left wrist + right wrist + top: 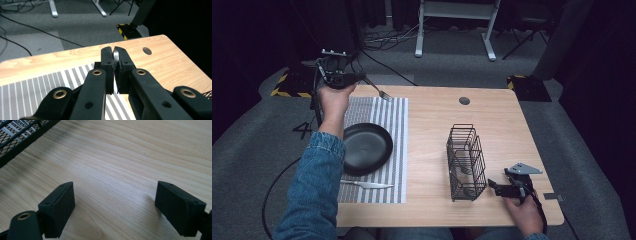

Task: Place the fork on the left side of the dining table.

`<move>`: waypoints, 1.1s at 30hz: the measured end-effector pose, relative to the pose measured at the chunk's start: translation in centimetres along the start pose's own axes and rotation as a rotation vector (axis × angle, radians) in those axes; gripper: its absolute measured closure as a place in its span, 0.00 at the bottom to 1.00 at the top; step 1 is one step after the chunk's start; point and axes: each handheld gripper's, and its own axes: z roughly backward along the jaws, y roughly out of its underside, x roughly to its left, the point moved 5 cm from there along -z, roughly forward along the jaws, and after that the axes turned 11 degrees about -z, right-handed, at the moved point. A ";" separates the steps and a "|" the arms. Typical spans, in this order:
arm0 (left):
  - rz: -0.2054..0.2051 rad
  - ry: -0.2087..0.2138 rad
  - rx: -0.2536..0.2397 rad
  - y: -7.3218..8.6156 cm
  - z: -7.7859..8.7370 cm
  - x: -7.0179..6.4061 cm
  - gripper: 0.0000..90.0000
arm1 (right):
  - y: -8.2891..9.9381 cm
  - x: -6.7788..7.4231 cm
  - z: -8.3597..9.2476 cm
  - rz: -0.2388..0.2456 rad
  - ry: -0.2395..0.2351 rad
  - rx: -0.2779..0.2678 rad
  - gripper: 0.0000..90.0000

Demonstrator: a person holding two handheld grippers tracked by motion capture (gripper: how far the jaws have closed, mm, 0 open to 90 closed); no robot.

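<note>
my right tongs sit low over the bench with jaws wide apart, parked beside the wire basket; my left tongs are clamped on a fork, held above the striped mat beyond the black plate; a knife lies nearer; basket contents are unclear.

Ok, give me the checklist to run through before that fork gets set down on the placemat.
1. Left gripper shut on the fork: ok.
2. Fork tines over the placemat: ok, above its far edge.
3. Bare mat beside the plate: ok on the right.
4. Knife out of the way: ok, at the near edge.
5. Right gripper clear: ok, open by the wire caddy.
6. Grip firmness: cannot tell.
</note>
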 end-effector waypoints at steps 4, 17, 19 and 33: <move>0.031 -0.004 0.038 1.2 -1.0 1.1 0.96 | 0.0 0.0 0.0 0.000 0.001 0.000 0.18; 0.077 0.006 0.096 3.8 -3.2 2.7 0.96 | -0.1 0.0 -0.1 -0.003 0.003 0.000 0.18; 0.088 0.012 0.092 4.1 -3.4 2.7 0.96 | -0.1 0.0 -0.1 -0.003 0.003 0.000 0.18; 0.118 0.020 0.110 5.4 -4.5 2.7 0.96 | -0.1 0.0 -0.1 -0.003 0.002 0.001 0.18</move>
